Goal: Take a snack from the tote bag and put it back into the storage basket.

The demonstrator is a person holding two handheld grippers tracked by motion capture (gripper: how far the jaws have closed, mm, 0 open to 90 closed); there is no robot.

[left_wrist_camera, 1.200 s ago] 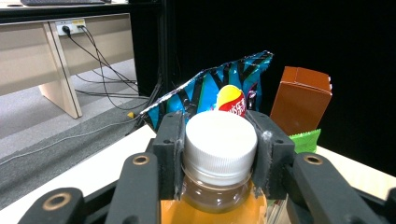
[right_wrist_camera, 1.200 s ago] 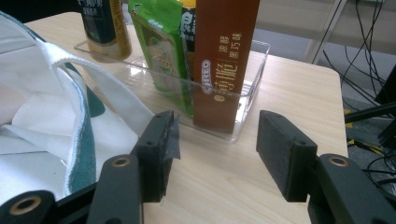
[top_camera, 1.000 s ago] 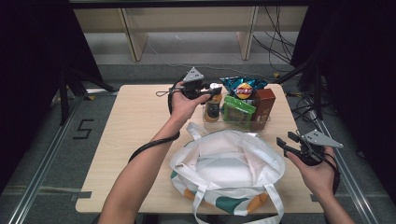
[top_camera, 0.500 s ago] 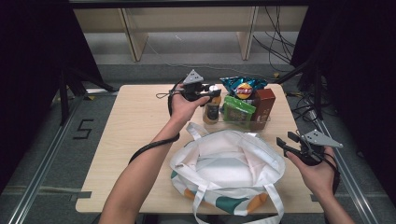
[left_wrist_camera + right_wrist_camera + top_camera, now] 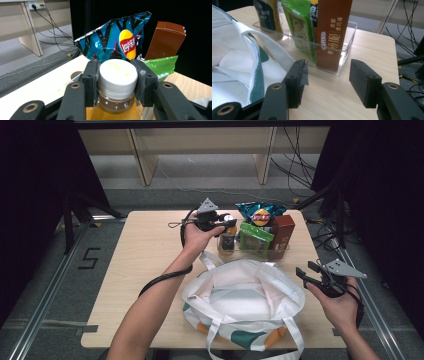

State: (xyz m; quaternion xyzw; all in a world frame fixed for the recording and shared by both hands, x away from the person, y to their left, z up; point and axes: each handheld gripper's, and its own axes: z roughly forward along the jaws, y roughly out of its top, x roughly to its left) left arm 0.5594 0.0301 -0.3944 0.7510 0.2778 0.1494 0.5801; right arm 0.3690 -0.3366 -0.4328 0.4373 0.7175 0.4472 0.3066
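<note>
A: The wooden table is carrying a clear tray of snacks at its far side and an open tote bag nearer the person.

B: The left gripper is pinching the bottle by its white cap, right there in the tray.

A: The right gripper is waiting beside the bag, jaws spread, holding nothing.

B: That smooth cap is likely risking a slip, or the bottle is going to nudge the chip bag over.
</note>
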